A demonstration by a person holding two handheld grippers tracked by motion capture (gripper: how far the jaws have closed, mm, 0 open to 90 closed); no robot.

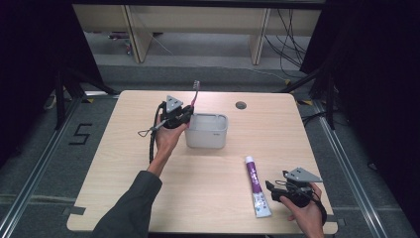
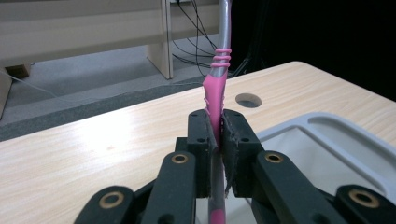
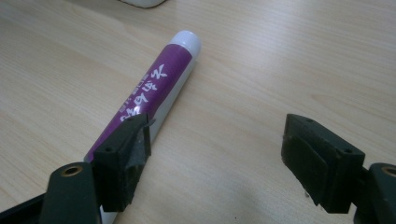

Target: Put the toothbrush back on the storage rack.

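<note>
Place: a lab-style recording booth.
Enclosure: black curtains [image 1: 29, 59] hang on both sides.
Frame: metal rails [image 1: 346, 163] run along the grey carpeted floor [image 1: 59, 163].
Marking: a taped "5" [image 1: 80, 134] on the floor beside the table.
Work surface: a light wooden table [image 1: 148, 198] with a cable hole [image 1: 241, 105].
Background: pale desks [image 1: 198, 25] with loose cables [image 1: 289, 44] trailing beneath.

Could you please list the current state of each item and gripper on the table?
Toothbrush: upright, clamped in the left gripper.
Left gripper: shut on the toothbrush, beside the bin.
Grey bin: upright, open-topped.
Toothpaste tube: lying flat, capped.
Right gripper: open, holding nothing.
</note>
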